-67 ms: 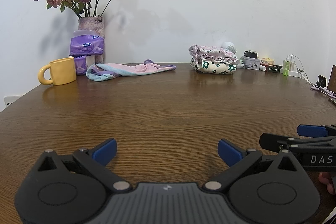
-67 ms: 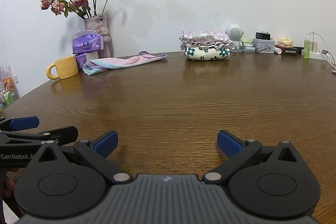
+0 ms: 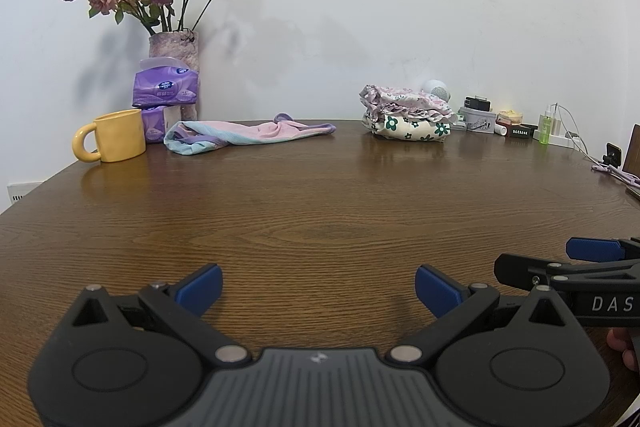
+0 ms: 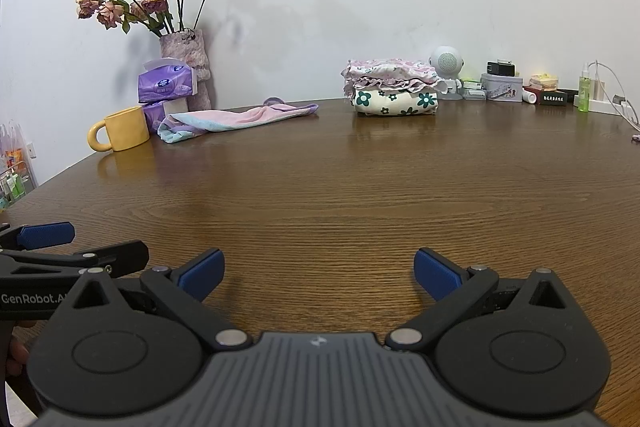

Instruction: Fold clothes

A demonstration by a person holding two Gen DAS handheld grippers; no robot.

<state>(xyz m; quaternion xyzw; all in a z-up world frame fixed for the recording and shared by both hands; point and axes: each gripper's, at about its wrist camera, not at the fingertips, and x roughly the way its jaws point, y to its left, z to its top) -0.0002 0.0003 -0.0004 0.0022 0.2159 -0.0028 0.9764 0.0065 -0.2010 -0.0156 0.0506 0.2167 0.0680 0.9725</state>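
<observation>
Both claws wide and empty at the near edge, one garment waiting far left

Big brown table [image 3: 320, 195] spreads bare ahead; at its far side sits a folded stack [image 4: 394, 87] of floral clothes, and left of it the pink and blue garment [image 3: 240, 133] lies crumpled in a long strip, just beside the yellow mug [image 3: 116, 135] and tissue packs [image 3: 166, 89]. Left gripper [image 3: 318, 285] and right gripper [image 4: 318, 275] hover low, side by side, jaws spread fully, nothing between them. My read: fetch that garment next, so reach far left, pinch an edge clear of the mug, drag it to the open middle before spreading it flat
</observation>
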